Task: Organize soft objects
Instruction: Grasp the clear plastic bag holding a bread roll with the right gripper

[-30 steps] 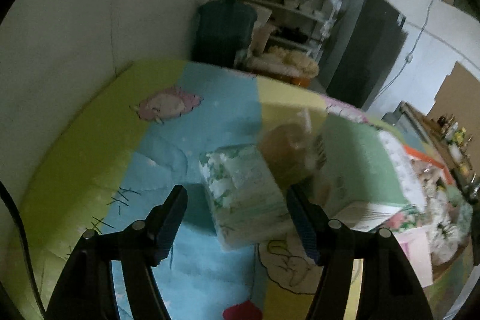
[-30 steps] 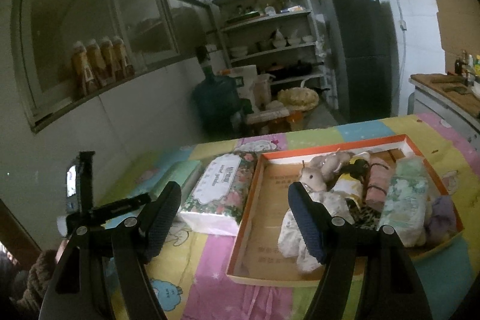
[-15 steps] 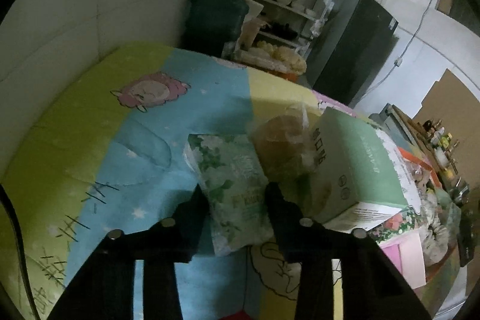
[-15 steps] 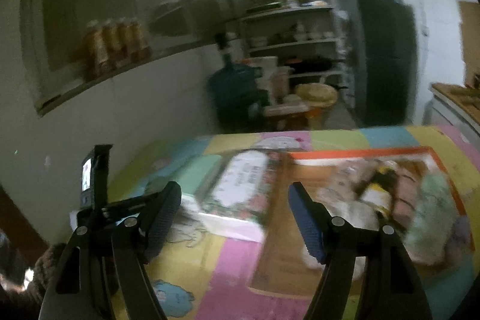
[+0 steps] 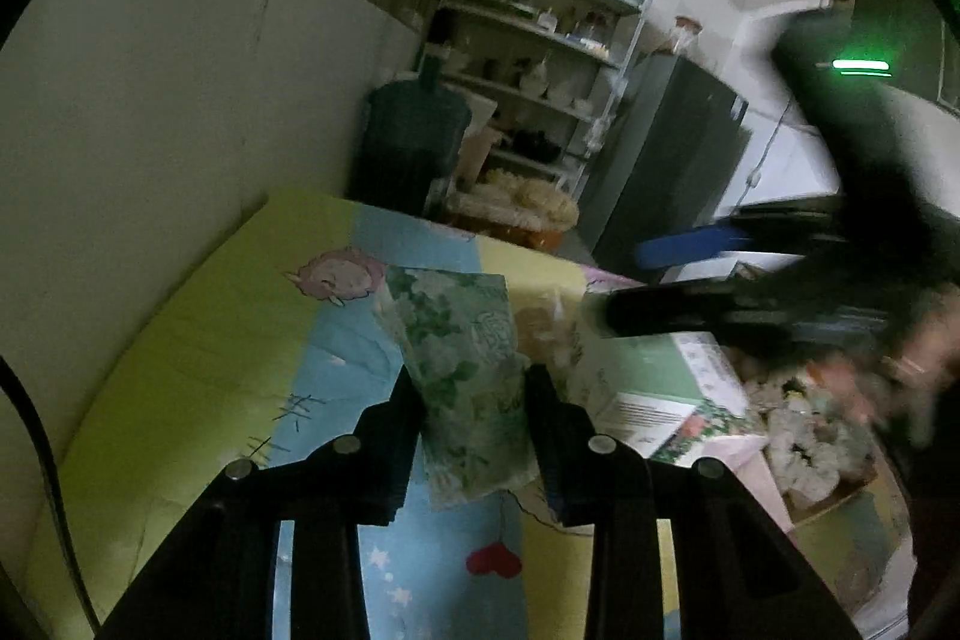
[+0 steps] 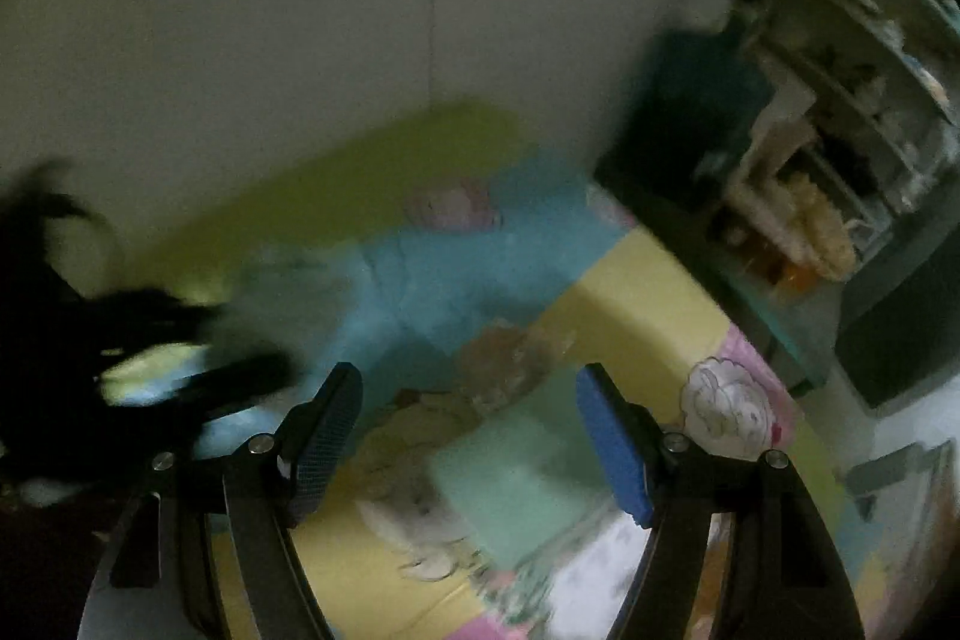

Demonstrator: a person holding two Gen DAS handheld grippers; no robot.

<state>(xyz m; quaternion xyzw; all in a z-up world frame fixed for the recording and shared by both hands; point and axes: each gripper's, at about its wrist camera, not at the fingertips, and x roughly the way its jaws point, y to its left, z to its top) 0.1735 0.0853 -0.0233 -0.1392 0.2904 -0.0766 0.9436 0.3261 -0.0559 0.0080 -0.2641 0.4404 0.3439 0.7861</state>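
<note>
Left gripper [image 5: 474,394] clamped on green floral tissue pack [image 5: 465,370], raised clear of patchwork cloth [image 5: 240,340]. Just right of it, crinkled clear bag [image 5: 543,334] against mint-green tissue box [image 5: 648,370]. Farther right, right gripper [image 6: 471,421] spread wide, holding nothing, poised over bag and box, much blurred. Soft toys [image 5: 804,424] at far right.

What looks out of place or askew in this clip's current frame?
Little stands out. The green floral soft tissue pack sits tilted in the left claw, lifted off the pastel cartoon-print sheet. The right wrist view is heavily motion-blurred, with the right claw open and empty. No spill or damage shows.
</note>
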